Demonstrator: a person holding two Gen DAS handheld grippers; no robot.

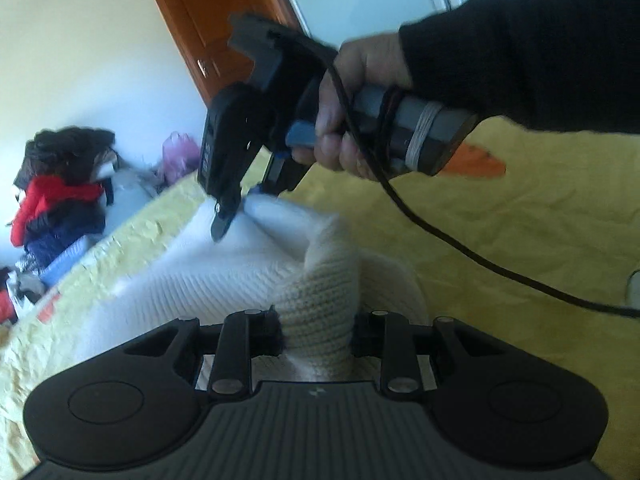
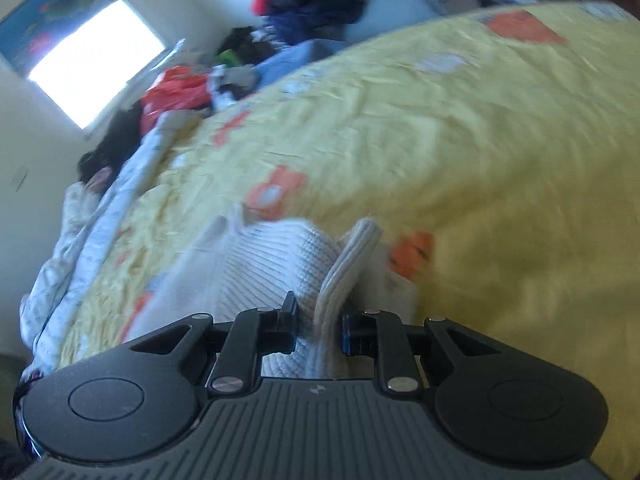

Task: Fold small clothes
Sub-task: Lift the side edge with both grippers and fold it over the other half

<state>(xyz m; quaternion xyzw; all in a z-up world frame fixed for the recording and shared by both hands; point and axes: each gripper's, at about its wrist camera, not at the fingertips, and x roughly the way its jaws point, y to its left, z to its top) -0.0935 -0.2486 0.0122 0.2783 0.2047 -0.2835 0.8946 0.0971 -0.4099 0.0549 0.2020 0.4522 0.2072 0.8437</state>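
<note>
With the cream knit sweater clamped at its ribbed edge by both the left tongs and right tongs above the yellow bedspread, the thick folds could be pulled free by uneven tugging.

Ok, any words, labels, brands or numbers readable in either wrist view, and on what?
No readable text in either view.
Left tongs: small pale mark on the ribbed body, a logo with no letters.
Right tongs: the same mark, no letters.
Wall picture above the window: blurred shapes only; any lettering cannot be made out.
</note>
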